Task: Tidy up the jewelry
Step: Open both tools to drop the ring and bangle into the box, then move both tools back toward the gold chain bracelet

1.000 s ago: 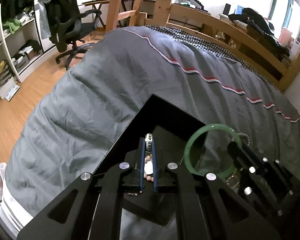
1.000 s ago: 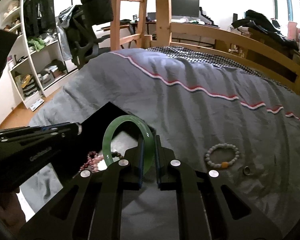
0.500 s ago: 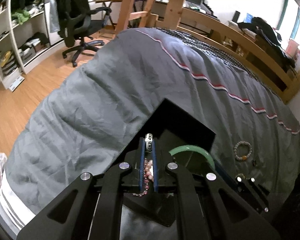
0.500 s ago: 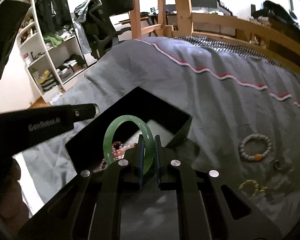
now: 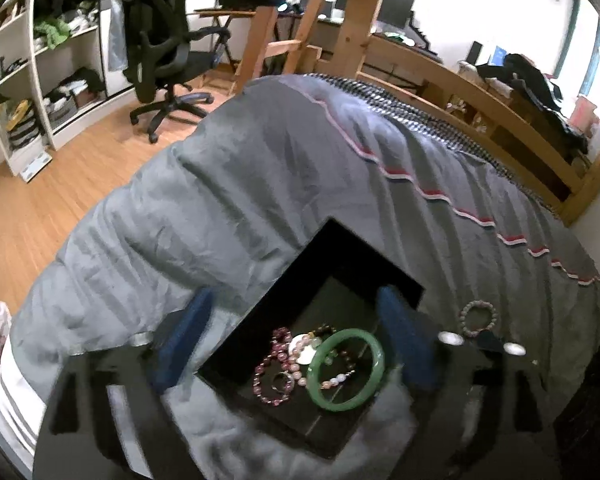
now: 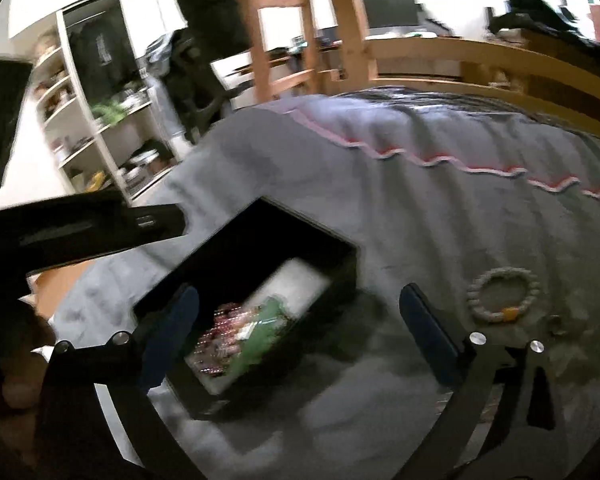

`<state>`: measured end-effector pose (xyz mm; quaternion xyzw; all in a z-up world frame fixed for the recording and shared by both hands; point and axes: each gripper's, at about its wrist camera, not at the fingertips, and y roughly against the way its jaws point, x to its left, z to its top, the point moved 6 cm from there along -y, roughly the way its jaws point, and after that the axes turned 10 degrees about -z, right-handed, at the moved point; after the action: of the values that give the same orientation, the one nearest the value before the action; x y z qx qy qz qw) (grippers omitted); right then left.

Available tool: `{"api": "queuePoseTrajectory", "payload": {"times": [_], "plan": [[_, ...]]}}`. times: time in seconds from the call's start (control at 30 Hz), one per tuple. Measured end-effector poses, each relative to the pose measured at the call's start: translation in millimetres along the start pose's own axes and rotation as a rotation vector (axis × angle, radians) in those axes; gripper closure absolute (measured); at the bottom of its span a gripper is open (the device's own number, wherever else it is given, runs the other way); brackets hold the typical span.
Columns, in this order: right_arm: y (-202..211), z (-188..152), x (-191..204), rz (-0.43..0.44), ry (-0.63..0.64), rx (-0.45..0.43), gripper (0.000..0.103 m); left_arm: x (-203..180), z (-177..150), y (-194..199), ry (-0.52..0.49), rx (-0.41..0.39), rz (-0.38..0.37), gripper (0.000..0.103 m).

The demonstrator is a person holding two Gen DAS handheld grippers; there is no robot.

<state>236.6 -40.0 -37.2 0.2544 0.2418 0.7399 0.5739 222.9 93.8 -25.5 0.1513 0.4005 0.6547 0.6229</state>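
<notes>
A black jewelry box [image 5: 360, 248] sits on the grey bedspread. In it lie a green bangle [image 5: 344, 370], a pink bead bracelet [image 5: 274, 374] and a pearl bracelet [image 5: 300, 354], all loose. My left gripper [image 5: 295, 294] hovers over the box with its jaws opening wide and nothing held. In the blurred right wrist view the box [image 6: 300, 220] holds the green bangle [image 6: 266, 332] and pink beads [image 6: 220, 320]. My right gripper [image 6: 299, 294] is above it, jaws opening, touching nothing. The left gripper's body [image 6: 100, 228] reaches in from the left.
A pale bead bracelet [image 6: 502, 294] with one orange bead lies on the bedspread right of the box, a small ring [image 6: 556, 326] beside it; the same bracelet [image 5: 478, 318] shows in the left view. An office chair [image 5: 164, 64], shelves and the wooden bed frame stand beyond.
Both grippers went from shut to wide open. The green bangle left the right gripper and the bead bracelets left the left gripper; all now lie in the box.
</notes>
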Motion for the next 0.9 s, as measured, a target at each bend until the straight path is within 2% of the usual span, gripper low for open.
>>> {"api": "queuePoseTrajectory", "payload": {"times": [0.1, 0.27, 0.43, 0.57, 0.73, 0.9], "plan": [[3, 4, -28, -0.095, 0.012, -0.022, 0.004, -13, -3, -5, -0.042, 0.000, -0.032, 0.008], [14, 9, -71, -0.177, 0.007, -0.020, 0.004, -37, -15, -20, -0.107, 0.042, -0.102, 0.007], [25, 5, -108, -0.224, -0.010, 0.016, 0.004, -55, -28, -32, -0.144, 0.077, -0.174, 0.007], [36, -4, -136, -0.251, -0.005, 0.044, 0.004, -68, -38, -38, -0.179, 0.089, -0.208, 0.007], [47, -8, -160, -0.262, -0.042, 0.046, 0.004, -91, -57, -49, -0.233, 0.126, -0.288, 0.007], [41, -10, -174, -0.236, -0.108, 0.061, 0.004, -116, -79, -60, -0.345, 0.159, -0.320, 0.007]]}}
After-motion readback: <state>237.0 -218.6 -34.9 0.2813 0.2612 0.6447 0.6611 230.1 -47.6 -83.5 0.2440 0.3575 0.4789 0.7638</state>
